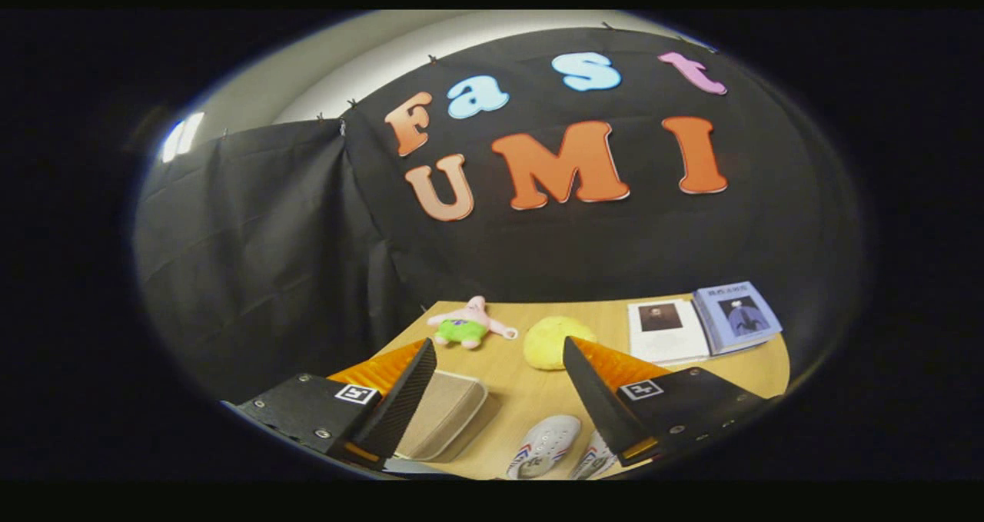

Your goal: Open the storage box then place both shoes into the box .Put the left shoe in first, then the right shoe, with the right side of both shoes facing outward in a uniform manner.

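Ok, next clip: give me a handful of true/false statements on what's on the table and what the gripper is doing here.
1. The gripper is open, with nothing between its fingers. True.
2. The storage box already stands open. False: its lid looks closed, and it lies flat beside the left finger.
3. Both shoes are on the table, outside the box. True.
4. The yellow plush sits inside the box. False: it rests on the table, beyond the fingers.
5. Two books lie side by side at the table's far right. True.
6. The pink plush toy is gripped. False: it lies untouched at the far edge.
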`<state>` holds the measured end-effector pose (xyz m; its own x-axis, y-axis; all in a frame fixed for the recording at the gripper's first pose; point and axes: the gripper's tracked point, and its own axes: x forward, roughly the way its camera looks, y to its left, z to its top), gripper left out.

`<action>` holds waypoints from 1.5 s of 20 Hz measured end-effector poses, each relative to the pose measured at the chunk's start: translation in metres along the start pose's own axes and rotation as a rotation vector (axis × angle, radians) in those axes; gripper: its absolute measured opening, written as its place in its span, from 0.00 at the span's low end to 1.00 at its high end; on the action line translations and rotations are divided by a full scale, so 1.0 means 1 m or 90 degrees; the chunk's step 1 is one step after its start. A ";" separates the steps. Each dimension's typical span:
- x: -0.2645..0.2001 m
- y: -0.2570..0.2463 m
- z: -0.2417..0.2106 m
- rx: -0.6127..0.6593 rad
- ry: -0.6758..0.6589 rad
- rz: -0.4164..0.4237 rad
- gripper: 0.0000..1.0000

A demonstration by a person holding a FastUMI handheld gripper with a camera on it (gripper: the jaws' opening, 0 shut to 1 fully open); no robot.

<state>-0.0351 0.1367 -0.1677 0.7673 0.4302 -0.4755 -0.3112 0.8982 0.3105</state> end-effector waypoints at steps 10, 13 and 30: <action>0.031 0.034 -0.101 0.121 0.185 0.099 0.98; 0.040 0.039 -0.126 0.164 0.217 0.131 0.97; 0.085 0.067 -0.252 0.383 0.407 0.215 0.96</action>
<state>-0.1319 0.2561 -0.3950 0.1799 0.7878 -0.5890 0.0175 0.5961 0.8027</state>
